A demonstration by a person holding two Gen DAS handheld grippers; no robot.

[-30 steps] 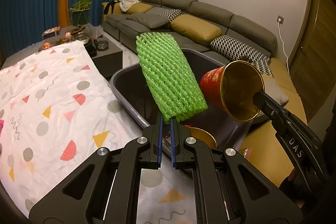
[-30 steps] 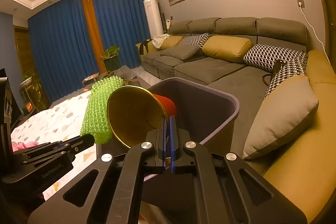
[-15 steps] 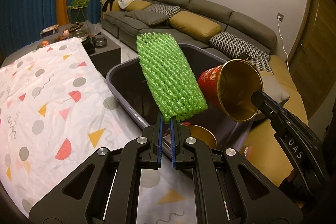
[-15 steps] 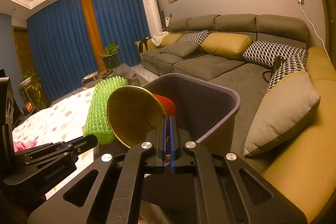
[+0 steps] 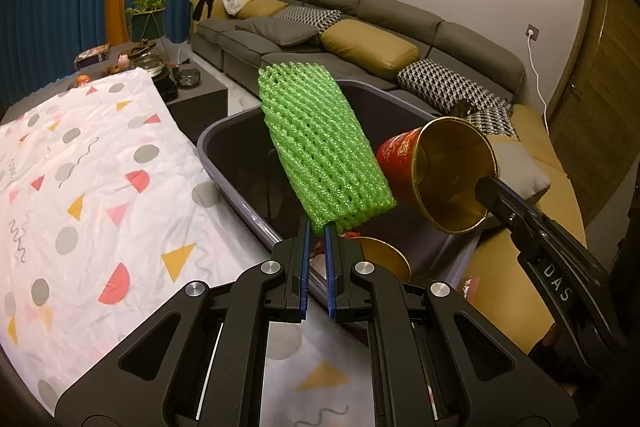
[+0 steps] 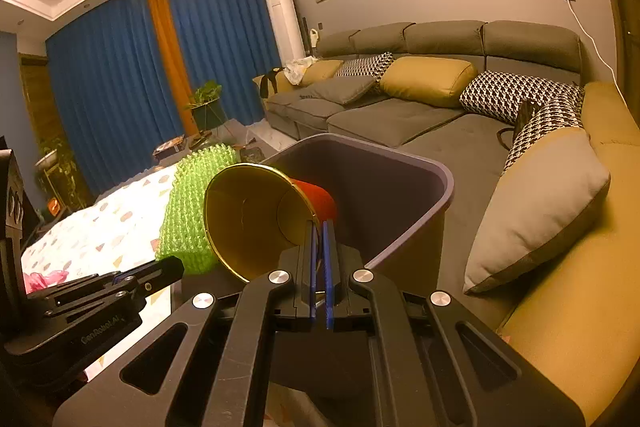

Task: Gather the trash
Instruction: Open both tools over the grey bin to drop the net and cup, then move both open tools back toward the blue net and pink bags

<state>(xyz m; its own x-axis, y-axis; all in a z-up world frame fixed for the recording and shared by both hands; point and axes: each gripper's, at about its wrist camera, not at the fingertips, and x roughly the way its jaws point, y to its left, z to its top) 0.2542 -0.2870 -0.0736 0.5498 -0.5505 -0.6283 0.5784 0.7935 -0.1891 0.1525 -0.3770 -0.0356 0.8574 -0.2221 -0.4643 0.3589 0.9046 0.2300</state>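
My left gripper (image 5: pixel 316 227) is shut on the bottom edge of a green foam net sleeve (image 5: pixel 320 151), held upright over the grey trash bin (image 5: pixel 224 131). My right gripper (image 6: pixel 319 227) is shut on the rim of a red paper cup with a gold inside (image 6: pixel 248 215), held tilted over the same bin (image 6: pixel 408 167). The cup (image 5: pixel 444 171) and the right gripper (image 5: pixel 486 187) show at the right of the left wrist view. The sleeve (image 6: pixel 192 211) and the left gripper (image 6: pixel 176 267) show at the left of the right wrist view. Another gold-lined cup (image 5: pixel 384 259) lies inside the bin.
A table with a white patterned cloth (image 5: pixel 80 187) stands left of the bin. A long grey sofa with cushions (image 6: pixel 432 83) runs behind and to the right. A dark low table with small items (image 5: pixel 160 67) sits farther back.
Both grippers have edged slightly forward with their loads, so the bin sits lower and closer under the sleeve and cup. Both grips are unchanged.
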